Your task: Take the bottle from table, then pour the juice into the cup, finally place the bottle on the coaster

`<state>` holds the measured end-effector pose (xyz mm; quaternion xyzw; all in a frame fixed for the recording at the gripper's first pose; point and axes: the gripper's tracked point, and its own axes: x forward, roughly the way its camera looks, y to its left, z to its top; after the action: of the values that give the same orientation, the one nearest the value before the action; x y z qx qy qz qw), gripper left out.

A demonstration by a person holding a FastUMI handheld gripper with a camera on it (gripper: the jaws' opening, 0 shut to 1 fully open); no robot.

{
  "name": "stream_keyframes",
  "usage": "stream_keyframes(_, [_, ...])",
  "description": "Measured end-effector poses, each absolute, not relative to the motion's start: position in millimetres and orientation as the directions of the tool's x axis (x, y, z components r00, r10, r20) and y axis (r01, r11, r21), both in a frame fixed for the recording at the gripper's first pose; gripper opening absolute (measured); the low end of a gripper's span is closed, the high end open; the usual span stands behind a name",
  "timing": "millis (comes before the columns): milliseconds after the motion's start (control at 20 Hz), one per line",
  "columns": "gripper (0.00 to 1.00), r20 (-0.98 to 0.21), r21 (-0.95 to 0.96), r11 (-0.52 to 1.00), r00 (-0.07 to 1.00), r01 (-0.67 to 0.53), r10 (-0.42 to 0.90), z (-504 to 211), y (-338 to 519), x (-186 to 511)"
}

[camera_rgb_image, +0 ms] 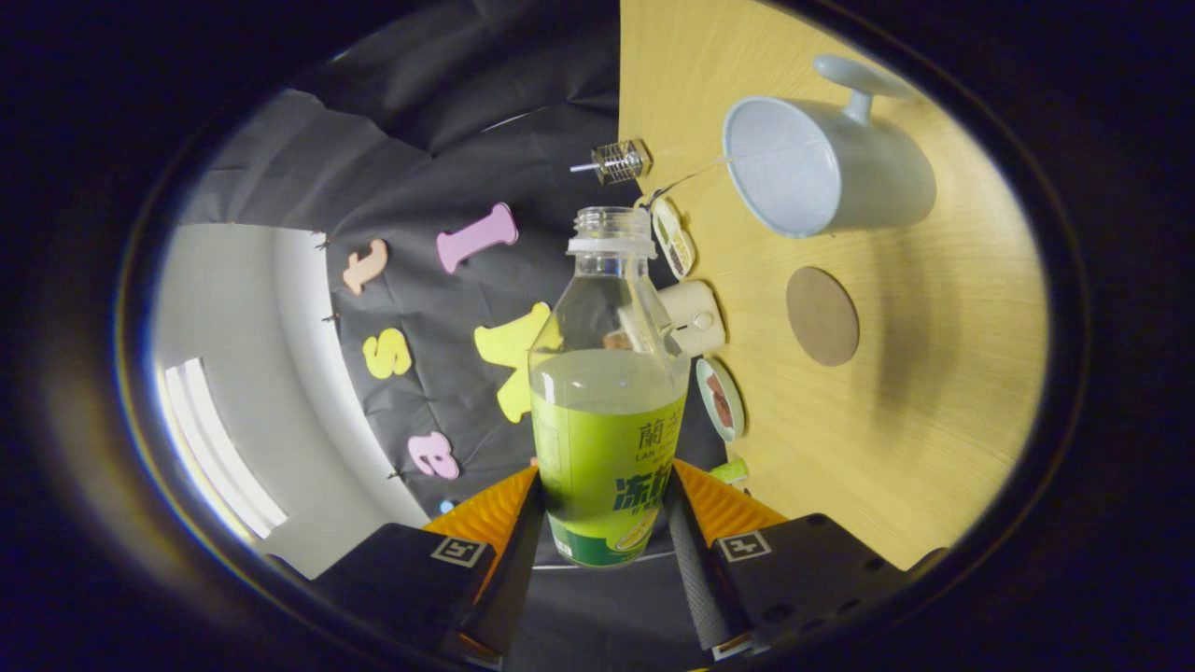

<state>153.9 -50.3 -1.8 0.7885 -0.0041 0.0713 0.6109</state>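
My gripper (605, 523) is shut on a clear plastic bottle (607, 392) with a green label, both fingers pressing its lower body. The bottle has no cap and holds pale juice up to about its shoulder. The whole view is rolled sideways, so the wooden table (896, 448) stands on the right like a wall. A white cup (822, 168) with a handle sits on the table beyond the bottle's mouth and to the right of it. A round brown coaster (822, 315) lies on the table nearer to me than the cup.
Along the table's far edge, by the black cloth wall, stand a small clear box (621, 161), a cream cylindrical container (691, 317), a small tray (674, 238) and a small dish (721, 399) with food. A pale wall and window are at the left.
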Motion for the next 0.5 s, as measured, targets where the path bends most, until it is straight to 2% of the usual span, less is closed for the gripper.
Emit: stream_keyframes(500, [0.75,0.122,0.953,-0.289,0.989,-0.092,0.088,2.2,-50.3,154.5])
